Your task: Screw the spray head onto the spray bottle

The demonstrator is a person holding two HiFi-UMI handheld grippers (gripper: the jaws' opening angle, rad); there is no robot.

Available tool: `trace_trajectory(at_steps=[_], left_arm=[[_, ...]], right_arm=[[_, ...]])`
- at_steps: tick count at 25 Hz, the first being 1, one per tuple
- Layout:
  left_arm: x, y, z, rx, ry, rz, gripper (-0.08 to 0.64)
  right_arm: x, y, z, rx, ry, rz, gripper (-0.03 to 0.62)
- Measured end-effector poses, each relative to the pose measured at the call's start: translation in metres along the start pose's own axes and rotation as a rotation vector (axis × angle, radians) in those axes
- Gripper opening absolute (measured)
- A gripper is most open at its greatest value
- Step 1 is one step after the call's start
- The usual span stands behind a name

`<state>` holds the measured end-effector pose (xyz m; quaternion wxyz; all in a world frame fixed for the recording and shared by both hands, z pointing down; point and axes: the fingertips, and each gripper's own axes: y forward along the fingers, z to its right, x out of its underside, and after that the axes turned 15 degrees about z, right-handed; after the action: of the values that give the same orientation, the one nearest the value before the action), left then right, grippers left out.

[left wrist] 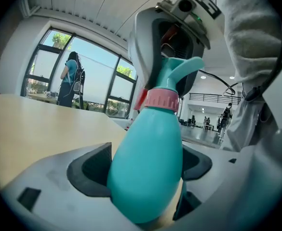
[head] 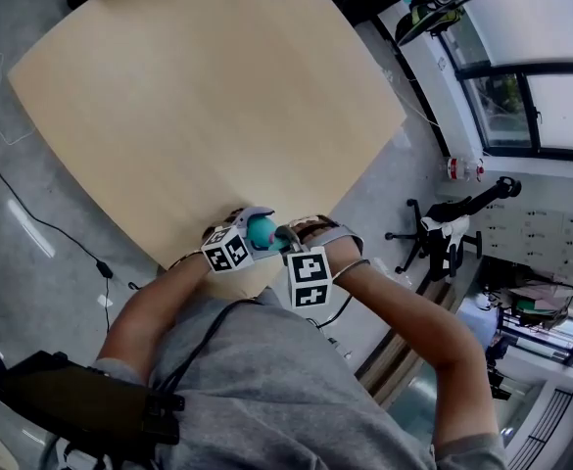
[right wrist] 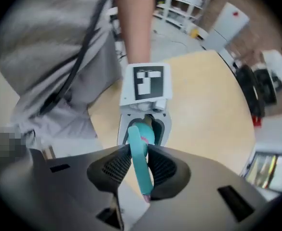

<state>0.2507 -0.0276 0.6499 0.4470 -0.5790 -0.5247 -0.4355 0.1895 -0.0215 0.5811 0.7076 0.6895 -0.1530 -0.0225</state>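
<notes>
- Teal spray bottle sits clamped by its body in the left gripper, held in the air over the near edge of the counter.
- Right gripper has its pads pressed on the spray head, which stands on the pink collar at the bottle's neck.
- Step in hand, as I judge it: tightening the head. I cannot tell how far the thread has gone in.
- Next move calls for a twist of the head while the left gripper keeps the bottle steady and in line.
- Both forearms bend inward close to the chest, with the grippers facing each other.
</notes>
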Motion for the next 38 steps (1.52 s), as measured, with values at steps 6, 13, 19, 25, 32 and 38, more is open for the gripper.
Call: trace_trajectory(at_steps=[6,13,19,25,32,38], left_arm=[[-0.003,0.002,-0.005,-0.185,0.038,0.020,0.377],[-0.002,0.000,-0.005,-0.219,0.036,0.024,0.377],[0.004,0.000,0.004,-0.033,0.006,-0.007,0.377],[0.008,-0.008,0.021,0.277,-0.019,-0.100,0.387],[0.010,-0.008,0.024,0.361,-0.028,-0.136,0.391],[0.008,-0.017,0.021,0.362,-0.038,-0.136,0.393]], right_arm=[[0.012,-0.001,0.002,0.203,0.868,0.044,0.110],[0.010,-0.002,0.001,0.189,0.972,0.106,0.112],[-0.015,-0.058,0.018,0.055,0.563,0.258,0.173],[-0.017,-0.084,0.031,-0.003,-0.512,0.104,0.172],[-0.007,-0.036,-0.014,-0.199,-1.008,0.075,0.172],[-0.015,-0.005,-0.017,-0.237,-1.014,0.088,0.167]])
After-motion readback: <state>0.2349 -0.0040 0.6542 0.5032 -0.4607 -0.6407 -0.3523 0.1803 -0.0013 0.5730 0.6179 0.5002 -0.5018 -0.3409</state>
